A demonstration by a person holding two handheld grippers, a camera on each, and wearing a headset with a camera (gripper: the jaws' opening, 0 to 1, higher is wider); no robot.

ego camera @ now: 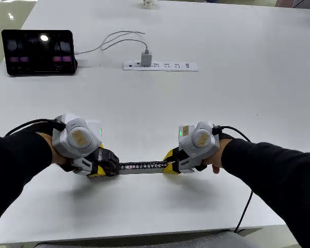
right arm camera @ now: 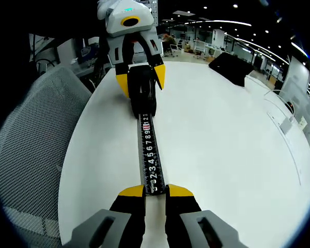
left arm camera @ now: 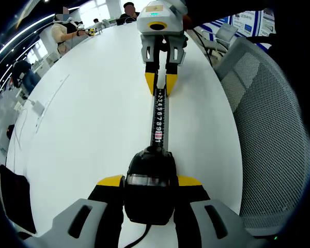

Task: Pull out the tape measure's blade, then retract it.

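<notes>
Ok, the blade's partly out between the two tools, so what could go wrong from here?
The right tool pinches only the very end of the dark numbered blade; a slip would likely let it snap back.
The left tool grips the rounded black tape measure case by its sides; harder pulling might twist it loose.
Both work close to the white table's near edge, so a dropped case could fall off.

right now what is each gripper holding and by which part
The left gripper clamps the tape measure case by its sides; the right gripper pinches the blade at its free end.
</notes>
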